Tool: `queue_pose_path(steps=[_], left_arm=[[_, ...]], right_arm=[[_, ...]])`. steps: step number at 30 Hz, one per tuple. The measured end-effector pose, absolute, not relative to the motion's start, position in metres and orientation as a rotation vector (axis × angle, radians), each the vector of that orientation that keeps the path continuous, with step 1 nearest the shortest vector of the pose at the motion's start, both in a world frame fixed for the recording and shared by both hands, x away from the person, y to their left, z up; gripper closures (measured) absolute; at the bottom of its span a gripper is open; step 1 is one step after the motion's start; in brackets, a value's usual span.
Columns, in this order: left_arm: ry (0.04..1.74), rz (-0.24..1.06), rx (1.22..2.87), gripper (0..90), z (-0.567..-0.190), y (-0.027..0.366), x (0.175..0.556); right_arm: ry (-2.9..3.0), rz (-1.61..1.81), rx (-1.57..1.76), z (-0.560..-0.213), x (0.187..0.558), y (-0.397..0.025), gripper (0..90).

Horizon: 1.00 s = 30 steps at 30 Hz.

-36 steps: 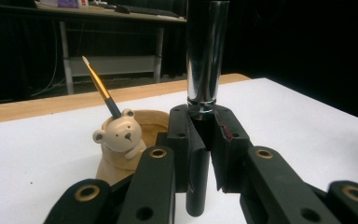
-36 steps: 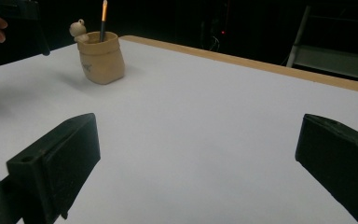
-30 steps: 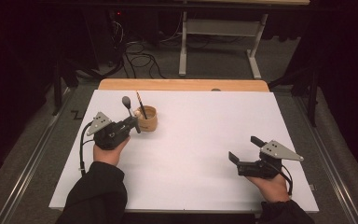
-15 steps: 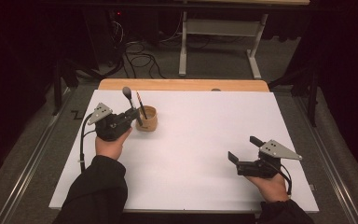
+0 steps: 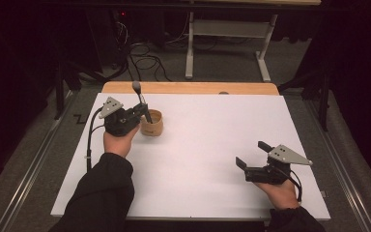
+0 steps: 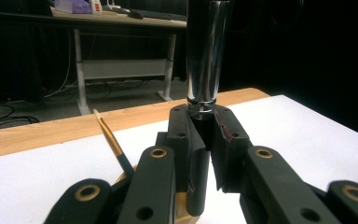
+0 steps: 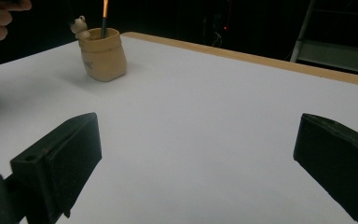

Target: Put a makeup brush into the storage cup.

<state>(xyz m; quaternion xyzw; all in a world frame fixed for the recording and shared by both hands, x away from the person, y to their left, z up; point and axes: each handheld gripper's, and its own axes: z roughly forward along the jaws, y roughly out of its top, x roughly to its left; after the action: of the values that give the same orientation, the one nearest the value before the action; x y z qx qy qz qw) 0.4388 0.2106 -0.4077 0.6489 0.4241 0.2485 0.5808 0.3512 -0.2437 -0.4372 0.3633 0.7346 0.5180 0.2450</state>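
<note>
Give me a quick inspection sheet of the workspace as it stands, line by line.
Surface: white board on a wooden table, bare apart from the job's things.
Job's things: tan sack-shaped holder with a small bear figure on its rim, a pencil standing in it; metal-handled tool gripped upright over the holder.
Clutter: nothing seen.
Grippers: left gripper shut on the tool; right gripper open, jaws wide, over bare board.
Cables: one trails from each gripper; loose cables on the floor behind.
Surroundings: dark room, a white-legged desk behind, carpeted floor.
</note>
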Motion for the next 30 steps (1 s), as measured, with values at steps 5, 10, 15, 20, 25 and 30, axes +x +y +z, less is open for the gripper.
queue_pose_path(steps=[5, 10, 15, 20, 25, 30], left_arm=[[1.0, 0.588, 1.516, 79.0, -0.408, 0.205, 0.447], [1.018, 0.611, 1.524, 79.0, -0.41, 0.201, 0.455], [1.037, 0.614, 1.526, 79.0, -0.414, 0.199, 0.463], [1.047, 0.619, 1.544, 79.0, -0.421, 0.196, 0.469], [1.063, 0.615, 1.555, 79.0, -0.426, 0.194, 0.473], [1.06, 0.62, 1.578, 78.9, -0.43, 0.19, 0.474]], right_arm=[[2.006, 1.416, 0.992, -0.437, 0.351, -0.244, 2.0], [2.007, 1.417, 0.993, -0.437, 0.351, -0.244, 2.1], [2.009, 1.418, 0.994, -0.437, 0.351, -0.244, 2.4], [2.011, 1.416, 0.998, -0.437, 0.351, -0.245, 2.6], [2.016, 1.416, 0.997, -0.438, 0.351, -0.244, 2.8], [2.02, 1.417, 0.998, -0.439, 0.351, -0.244, 3.1]])
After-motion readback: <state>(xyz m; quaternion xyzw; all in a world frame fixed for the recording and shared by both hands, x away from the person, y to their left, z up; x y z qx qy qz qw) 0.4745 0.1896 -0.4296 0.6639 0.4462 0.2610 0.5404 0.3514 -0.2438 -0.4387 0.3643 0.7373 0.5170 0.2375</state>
